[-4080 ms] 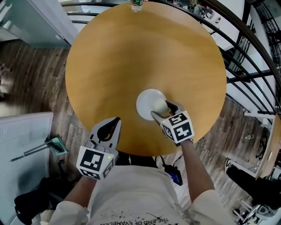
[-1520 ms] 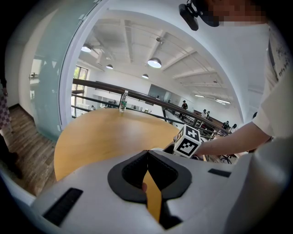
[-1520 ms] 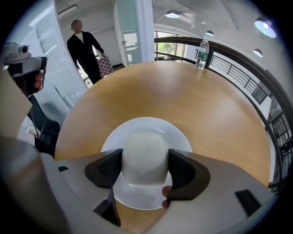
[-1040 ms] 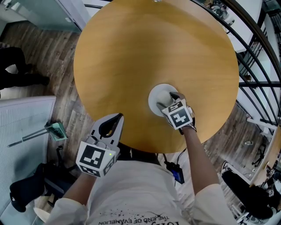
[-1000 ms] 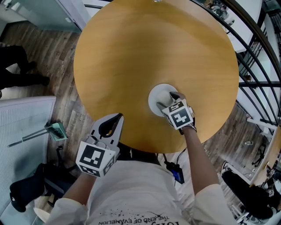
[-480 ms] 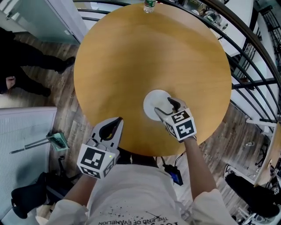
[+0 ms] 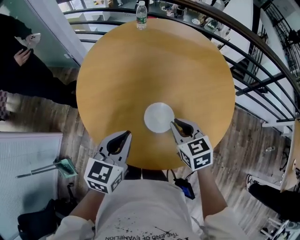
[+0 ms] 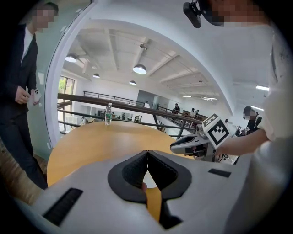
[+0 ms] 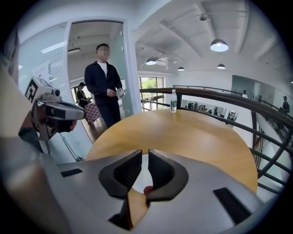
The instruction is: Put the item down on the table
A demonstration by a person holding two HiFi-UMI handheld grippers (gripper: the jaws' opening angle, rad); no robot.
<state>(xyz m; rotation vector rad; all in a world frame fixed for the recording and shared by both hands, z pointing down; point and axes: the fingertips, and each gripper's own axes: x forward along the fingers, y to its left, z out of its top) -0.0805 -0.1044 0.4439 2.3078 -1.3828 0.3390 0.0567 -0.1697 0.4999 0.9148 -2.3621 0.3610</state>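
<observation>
A white plate (image 7: pixel 159 117) lies flat on the round wooden table (image 7: pixel 154 61), toward its near side. My right gripper (image 7: pixel 177 124) hovers just off the plate's near-right rim. Its jaws stand a narrow gap apart with nothing between them. In the right gripper view, a strip of the plate (image 9: pixel 143 176) shows through that gap at the right gripper (image 9: pixel 144 153). My left gripper (image 7: pixel 120 139) is at the table's front edge, left of the plate. In its own view, the left gripper (image 8: pixel 147 153) is shut and holds nothing.
A water bottle (image 7: pixel 141 14) stands at the table's far edge. A dark curved railing (image 7: pixel 262 70) runs round the right and far sides. A person in dark clothes (image 7: pixel 23 61) stands left of the table. A grey panel (image 7: pixel 28 154) sits at the near left.
My right gripper has let go of the plate's rim and drawn back toward me. The plate now lies alone on the table. The left gripper has not moved.
</observation>
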